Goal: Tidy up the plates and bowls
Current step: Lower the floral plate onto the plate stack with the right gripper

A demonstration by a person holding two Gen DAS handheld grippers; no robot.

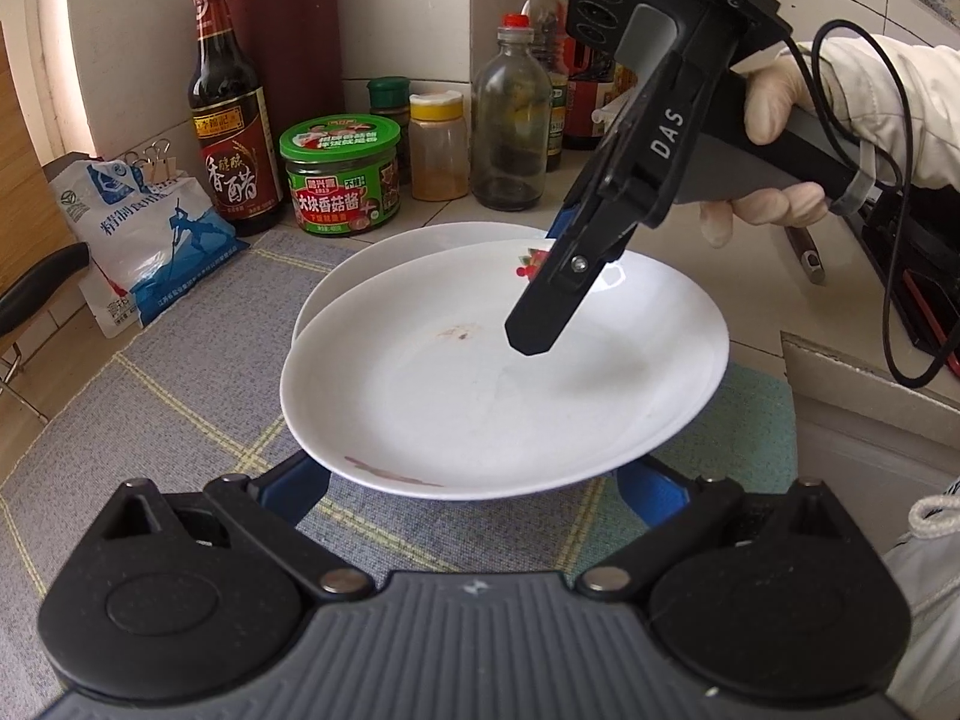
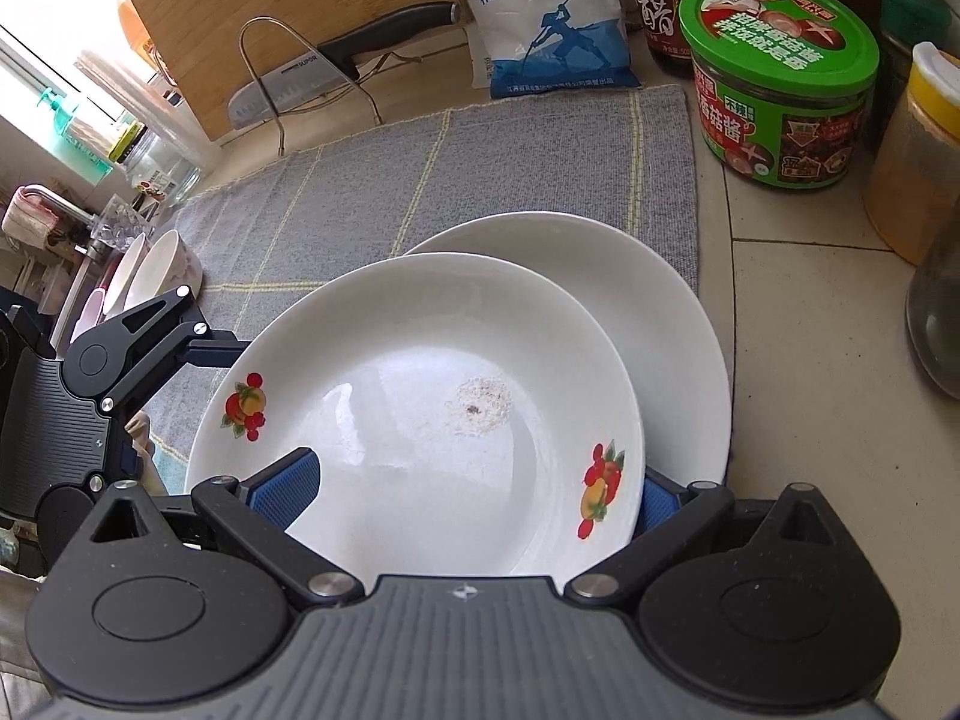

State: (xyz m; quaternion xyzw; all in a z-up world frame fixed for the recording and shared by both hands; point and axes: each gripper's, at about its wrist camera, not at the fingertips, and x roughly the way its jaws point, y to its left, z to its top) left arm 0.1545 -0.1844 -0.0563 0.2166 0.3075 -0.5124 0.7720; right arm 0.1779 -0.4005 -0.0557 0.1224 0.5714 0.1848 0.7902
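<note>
light: bright daylight, perhaps window-side | glare: plate (image 2: pixel 420 396) sheen | shadows: soft | edges: fisheye-bent, dark corners

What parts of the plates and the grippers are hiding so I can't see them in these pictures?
- Left wrist view: the white fruit-print plate covers the left hand-held gripper fingertips, so its grip is unclear.
- Both views: most of the plain white plate underneath is hidden by the top plate.
- Right wrist view: the right hand-held gripper pads straddle the plate's near rim; actual contact can't be told.
- Left wrist view: the dark knife block is cut off at the top edge.
</note>
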